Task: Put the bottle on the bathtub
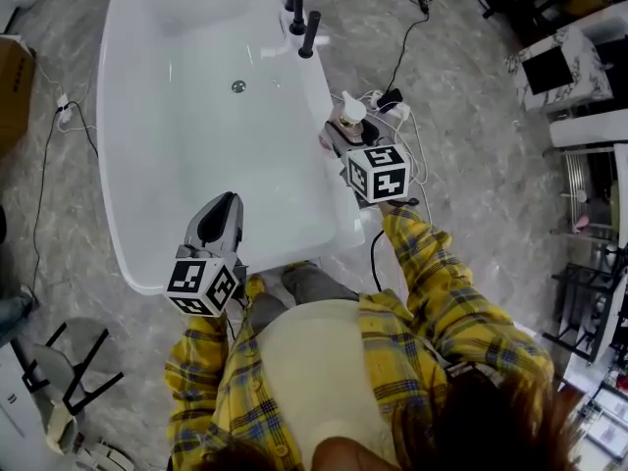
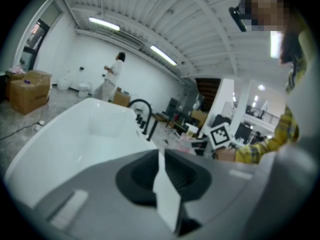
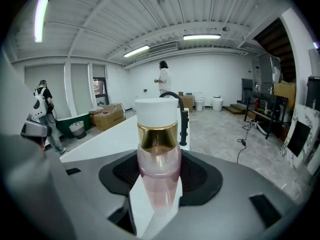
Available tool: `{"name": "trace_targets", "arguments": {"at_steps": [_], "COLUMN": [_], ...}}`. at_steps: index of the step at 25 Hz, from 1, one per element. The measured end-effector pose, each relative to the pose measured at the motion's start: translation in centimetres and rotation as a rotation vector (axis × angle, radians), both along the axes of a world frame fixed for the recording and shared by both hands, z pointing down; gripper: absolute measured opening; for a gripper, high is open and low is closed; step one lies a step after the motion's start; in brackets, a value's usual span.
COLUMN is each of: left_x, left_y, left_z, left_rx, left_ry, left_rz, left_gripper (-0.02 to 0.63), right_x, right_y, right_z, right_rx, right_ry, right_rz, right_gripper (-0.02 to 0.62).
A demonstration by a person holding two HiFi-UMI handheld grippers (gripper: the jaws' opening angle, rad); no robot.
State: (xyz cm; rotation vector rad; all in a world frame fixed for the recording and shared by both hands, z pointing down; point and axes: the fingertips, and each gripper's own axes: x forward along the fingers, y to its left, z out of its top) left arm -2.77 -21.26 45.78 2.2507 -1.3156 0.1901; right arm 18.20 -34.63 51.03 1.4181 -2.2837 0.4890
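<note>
Right gripper [image 3: 155, 204] is clamped on the bottle [image 3: 157, 159], with both jaws on the lower pink body and the gold collar and white cap standing upright above them. In the head view the bottle [image 1: 351, 114] sits at the right-hand rim of the bathtub [image 1: 211, 155], roughly 4 o'clock from the drain [image 1: 238, 86] and 5 o'clock from the black faucet [image 1: 294, 8]. I can't tell whether it's over the rim or just outside it, or whether the base touches anything. Left gripper [image 2: 165, 184] has its jaws pressed together with nothing between them. It hangs over the near end of the tub, at 7 o'clock from the bottle.

Handling, as I judge it: the body is rigid, clear and smooth, either glass or hard plastic, I can't say which, so treat it as breakable. It's round and glossy, so it can spin or slide in 2 flat pads. The current hold on the body below the collar is the right spot, since the cap could pull off or turn. The pink tint suggests liquid inside, so expect moderate weight with the mass low down. It's tall on a narrow base and the tub rim looks rounded and slick, so there's a tip and slide risk on release. The flat ledge near the faucet looks the safer landing.

No brand, label or text is readable on the bottle. The cubes carry only square marker patterns, and print on the cardboard boxes [image 3: 107, 115] in the background is too small to read.
</note>
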Motion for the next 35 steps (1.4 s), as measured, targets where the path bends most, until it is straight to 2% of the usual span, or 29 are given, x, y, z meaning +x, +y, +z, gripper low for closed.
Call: {"name": "trace_targets", "arguments": {"at_steps": [8,20,30,35], "left_x": [-0.4,-1.2,-1.7,-1.6], "left_y": [0.1,0.9,1.5,1.8], "left_z": [1.0,1.7,1.7,1.7], "left_rx": [-0.032,-0.06,-0.057,-0.054], "left_ry": [-0.014,-0.034,-0.049,-0.049], "left_rz": [-0.02,-0.039,-0.031,-0.023], "left_gripper": [0.037,0.037,0.037,0.037], "right_x": [0.7,1.0,1.3,1.0], "right_y": [-2.6,-5.0,-5.2,-5.1], "right_z": [2.3,4.2,4.9,5.1], "right_rx": [0.012,0.033,0.05,0.059], "right_ry": [0.037,0.034,0.018,0.021], "right_rz": [0.016,0.055,0.103,0.097], "right_gripper": [0.227,0.227,0.227,0.227]}}
